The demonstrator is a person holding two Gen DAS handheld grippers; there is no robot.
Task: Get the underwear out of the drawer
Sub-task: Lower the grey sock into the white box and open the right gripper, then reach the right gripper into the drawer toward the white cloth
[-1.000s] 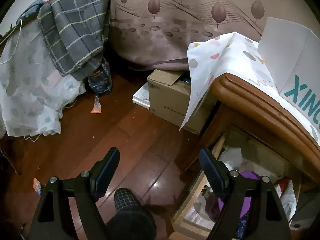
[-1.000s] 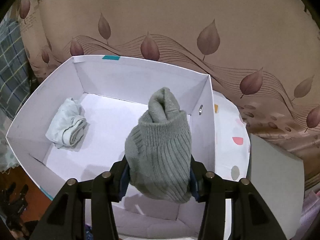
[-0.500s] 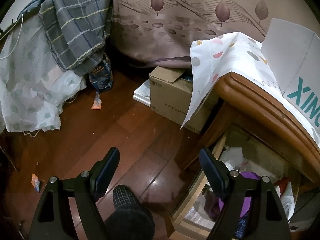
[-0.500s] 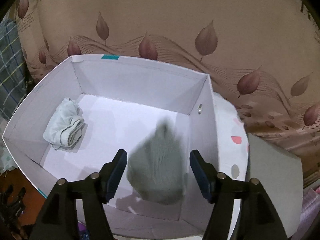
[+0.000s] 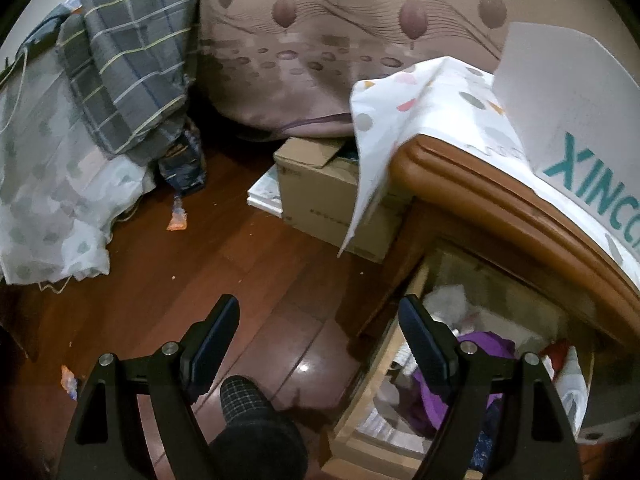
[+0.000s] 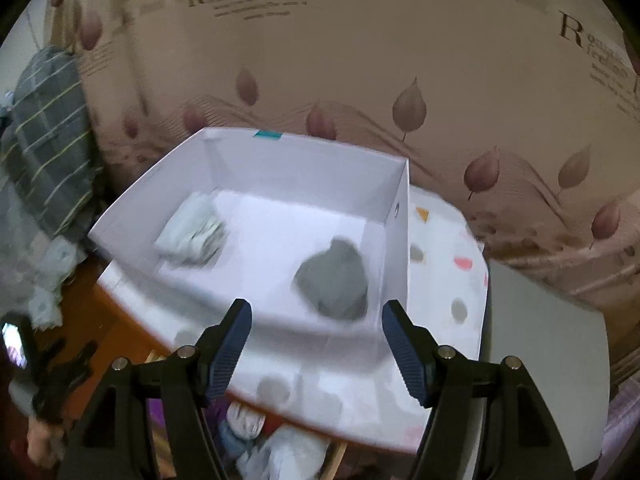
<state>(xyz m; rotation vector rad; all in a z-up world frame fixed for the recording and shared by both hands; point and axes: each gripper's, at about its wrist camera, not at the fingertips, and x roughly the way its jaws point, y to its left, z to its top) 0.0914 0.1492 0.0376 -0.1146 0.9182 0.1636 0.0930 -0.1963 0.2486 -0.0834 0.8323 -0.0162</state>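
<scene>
Right tongs (image 6: 316, 344) released grey garment (image 6: 332, 284) into box (image 6: 280, 160).

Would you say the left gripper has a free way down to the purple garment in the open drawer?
Probably yes: the left gripper is open and empty, the purple garment lies uncovered near its right finger, and the drawer is pulled out.

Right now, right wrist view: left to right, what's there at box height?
plaid blanket → pale folded garment → grey knit garment → right wall of white box → dotted cloth → grey board
</scene>
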